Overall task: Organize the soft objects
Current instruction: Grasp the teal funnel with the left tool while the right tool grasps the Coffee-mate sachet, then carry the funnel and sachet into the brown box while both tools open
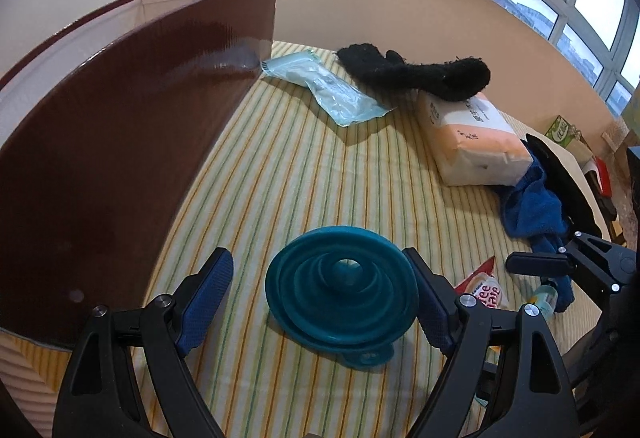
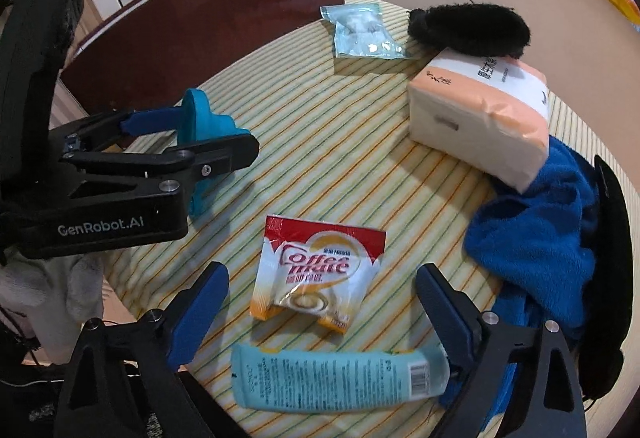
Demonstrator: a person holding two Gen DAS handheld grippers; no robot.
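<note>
1. Right hand-held gripper [image 2: 322,312]: jaws wide, holding nothing; tube [image 2: 340,378] and creamer sachet [image 2: 320,270] lie between its fingers on the striped tabletop [image 2: 320,138].
2. Left hand-held gripper [image 1: 324,298]: jaws apart, straddling the teal funnel [image 1: 340,294]; contact unclear.
3. Farther: blue towel [image 2: 536,238], tissue pack [image 2: 480,118] with black sock [image 2: 468,26] on top, clear bag [image 2: 360,32], brown box [image 2: 200,26].

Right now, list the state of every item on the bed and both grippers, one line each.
left gripper: open, jaws either side of the funnel
teal funnel: collapsed flat, between the left jaws
right gripper: open, empty, over the creamer packet
creamer packet: lying flat, sealed
lotion tube: lying on its side
tissue pack: closed, black sock on top
black sock: draped over the tissue pack
blue towel: crumpled
clear pouch: lying flat
brown box: standing upright
</note>
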